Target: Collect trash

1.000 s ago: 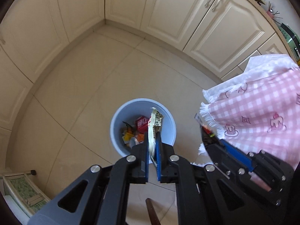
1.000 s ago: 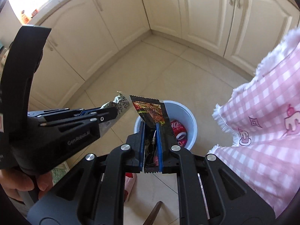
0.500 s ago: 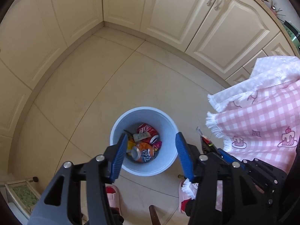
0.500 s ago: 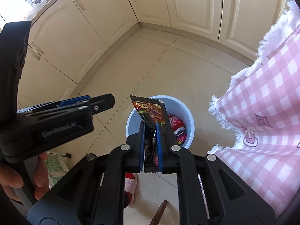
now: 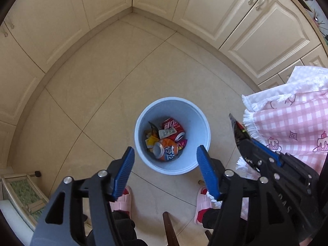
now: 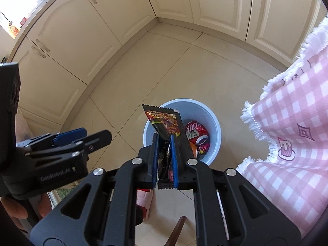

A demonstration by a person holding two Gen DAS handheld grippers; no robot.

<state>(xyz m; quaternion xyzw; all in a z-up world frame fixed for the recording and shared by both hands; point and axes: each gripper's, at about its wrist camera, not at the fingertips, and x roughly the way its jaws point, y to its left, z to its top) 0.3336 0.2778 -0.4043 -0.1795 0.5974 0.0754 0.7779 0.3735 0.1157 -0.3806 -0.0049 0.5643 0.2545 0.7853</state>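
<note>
Cream cabinet doors (image 5: 264, 22) wrap the corner of a tiled floor (image 5: 106, 94), and everything here is best placed against the pale blue bin (image 5: 172, 165) that stands on that floor. Left of the bin and above it, the left gripper (image 5: 165, 171) hangs pointing steeply down, its blue fingers (image 5: 124, 171) spread wide with nothing between them; they have just been opening, and the bin's mouth shows in the gap. That fits a release made right over the bin, so the piece falls in rather than onto the tiles. Inside the bin lie an orange can (image 5: 166, 150), a red can (image 5: 171, 125) and small wrappers, so the collecting looks well under way. Below the bin, near the bottom edge of the left wrist view, the person's pink slippers (image 5: 121, 203) stand on either side, placing the person close over it. Right of that, the right gripper (image 6: 164, 162) has its fingers (image 6: 174, 164) pressed almost together, pinching a dark snack wrapper (image 6: 165, 121) whose free end stands up over the bin's near rim. It is probably held there so it can be let go into the bin next. Farthest right of the bin, a pink checked cloth (image 6: 297, 123) with a white fringe hangs well above the floor.
</note>
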